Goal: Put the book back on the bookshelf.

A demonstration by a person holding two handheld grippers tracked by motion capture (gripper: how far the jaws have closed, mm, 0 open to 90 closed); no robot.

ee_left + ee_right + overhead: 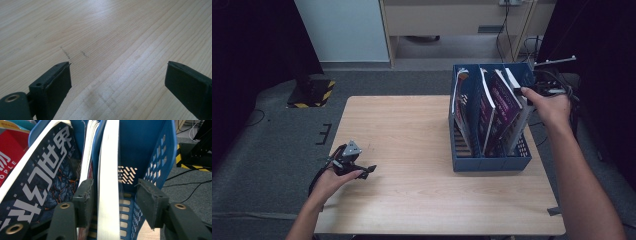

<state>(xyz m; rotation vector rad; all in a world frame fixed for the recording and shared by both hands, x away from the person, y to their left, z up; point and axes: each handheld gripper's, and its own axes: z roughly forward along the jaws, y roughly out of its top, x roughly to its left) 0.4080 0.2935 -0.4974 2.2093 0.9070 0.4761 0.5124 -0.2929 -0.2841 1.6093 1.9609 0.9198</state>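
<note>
A blue file rack (492, 161) stands on the right half of the wooden table (402, 130) and holds several upright magazines, one with a purple cover (506, 102). At the rack's top right, my right gripper (528, 92) reaches into the rightmost slot. There its jaws straddle the top edge of a white magazine (108, 182). In the right gripper view my right gripper (116, 195) stands open: the left pad lies close beside the magazine, while a gap separates the right pad (150, 202) from it. Low over bare wood near the table's front left, my left gripper (364, 170) (117, 80) is open and holds nothing.
The rack's perforated blue wall (160, 162) stands just right of the white magazine. A dark magazine with large white characters (45, 185) leans in the neighbouring slot. On the grey floor lie a black-and-yellow striped base (312, 92) and cables (557, 75).
</note>
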